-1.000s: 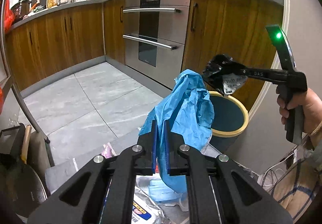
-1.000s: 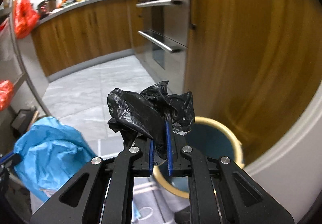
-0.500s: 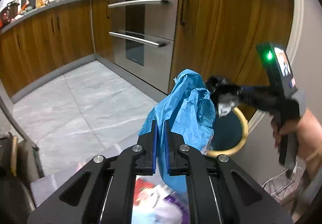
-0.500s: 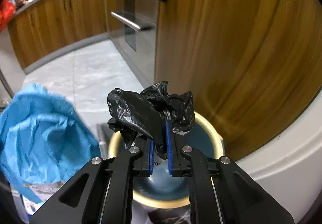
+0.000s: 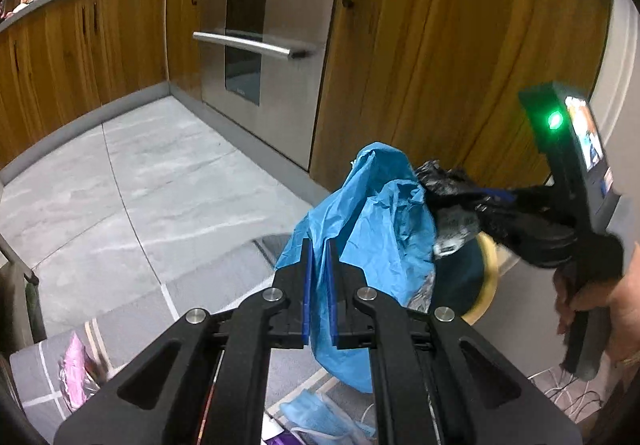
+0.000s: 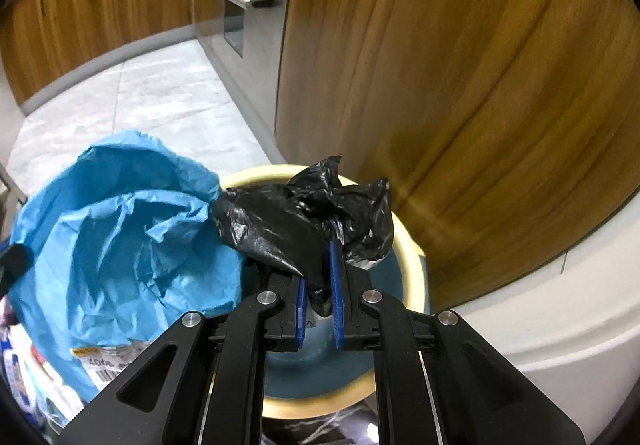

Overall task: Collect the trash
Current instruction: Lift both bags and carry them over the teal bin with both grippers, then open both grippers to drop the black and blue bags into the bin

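My left gripper (image 5: 319, 249) is shut on a crumpled blue plastic bag (image 5: 368, 221), which hangs in front of it. In the right wrist view the same blue bag (image 6: 120, 241) fills the left side. My right gripper (image 6: 320, 257) is shut on a wad of black plastic bag (image 6: 304, 217), held directly over the round bin (image 6: 404, 245) with a cream rim and dark blue inside. From the left wrist view the right gripper (image 5: 448, 193) with its black wad (image 5: 444, 177) sits just right of the blue bag, above the bin (image 5: 486, 273); a hand (image 5: 600, 301) grips its handle.
Wooden cabinet doors (image 5: 460, 45) and a steel oven (image 5: 256, 25) stand close behind the bin. A white curved wall (image 6: 560, 309) is at the right. Loose wrappers (image 5: 76, 377) and a blue face mask (image 5: 316, 413) lie on the grey tiled floor (image 5: 140, 173).
Both grippers have moved down and closer to the bin. The black wad now hangs right over the bin's opening, and the blue bag has come up beside it.
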